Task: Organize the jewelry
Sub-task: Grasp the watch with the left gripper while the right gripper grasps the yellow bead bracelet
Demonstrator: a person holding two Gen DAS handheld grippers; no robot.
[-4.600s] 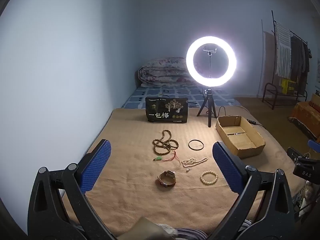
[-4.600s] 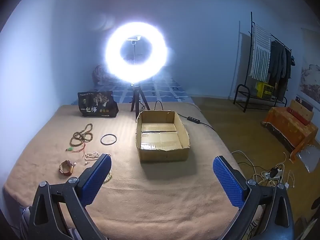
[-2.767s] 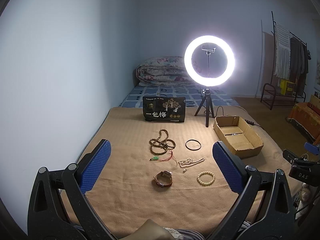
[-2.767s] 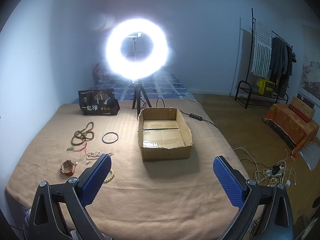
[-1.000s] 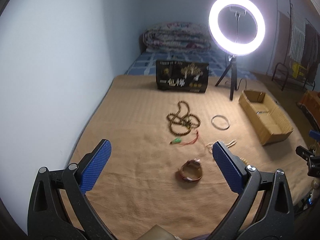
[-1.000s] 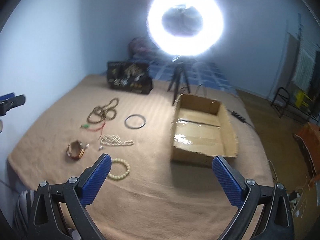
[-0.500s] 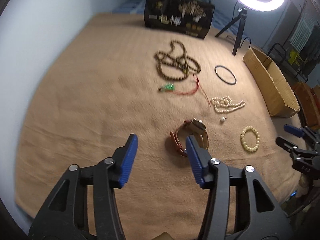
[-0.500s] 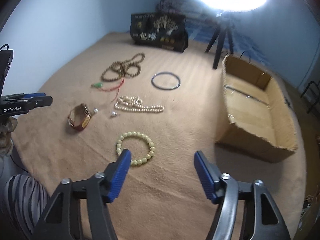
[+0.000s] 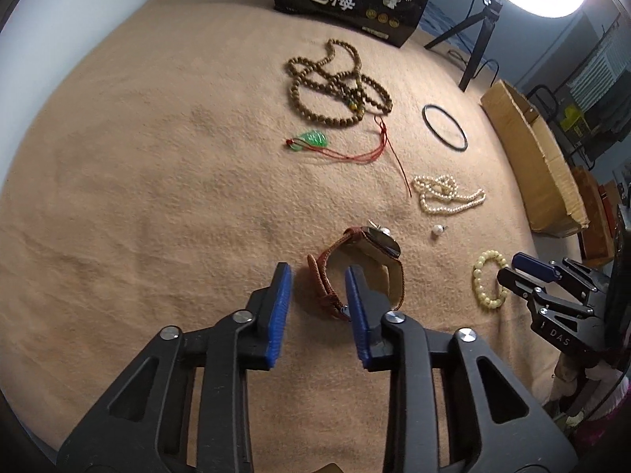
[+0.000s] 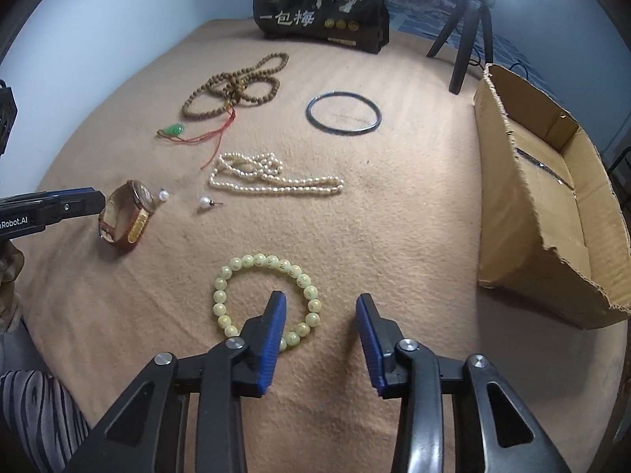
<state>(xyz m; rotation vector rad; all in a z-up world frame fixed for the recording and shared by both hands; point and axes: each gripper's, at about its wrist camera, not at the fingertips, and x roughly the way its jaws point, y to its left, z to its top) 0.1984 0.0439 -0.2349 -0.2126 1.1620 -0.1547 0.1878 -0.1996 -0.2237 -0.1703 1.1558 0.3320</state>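
I am lowering both grippers, jaws narrowing, nothing grasped yet: left gripper (image 9: pixel 317 295) straddling the watch (image 9: pixel 357 266) strap, right gripper (image 10: pixel 320 325) straddling the bead bracelet (image 10: pixel 266 299) beside the cardboard box (image 10: pixel 552 213). Pickups appear imminent.

On the tan blanket (image 10: pixel 394 236): one brown-strapped wristwatch (image 10: pixel 126 216), one pale yellow bead bracelet (image 10: pixel 311 303), one black bangle (image 10: pixel 343 115). Also one brown wooden bead necklace (image 10: pixel 236 86), one white pearl strand (image 10: pixel 272 181), one green pendant on red cord (image 10: pixel 173 131), two loose pearl earrings (image 10: pixel 205 202). Beside these, one open cardboard box (image 10: pixel 552 205) and one black printed bag (image 10: pixel 321 8).
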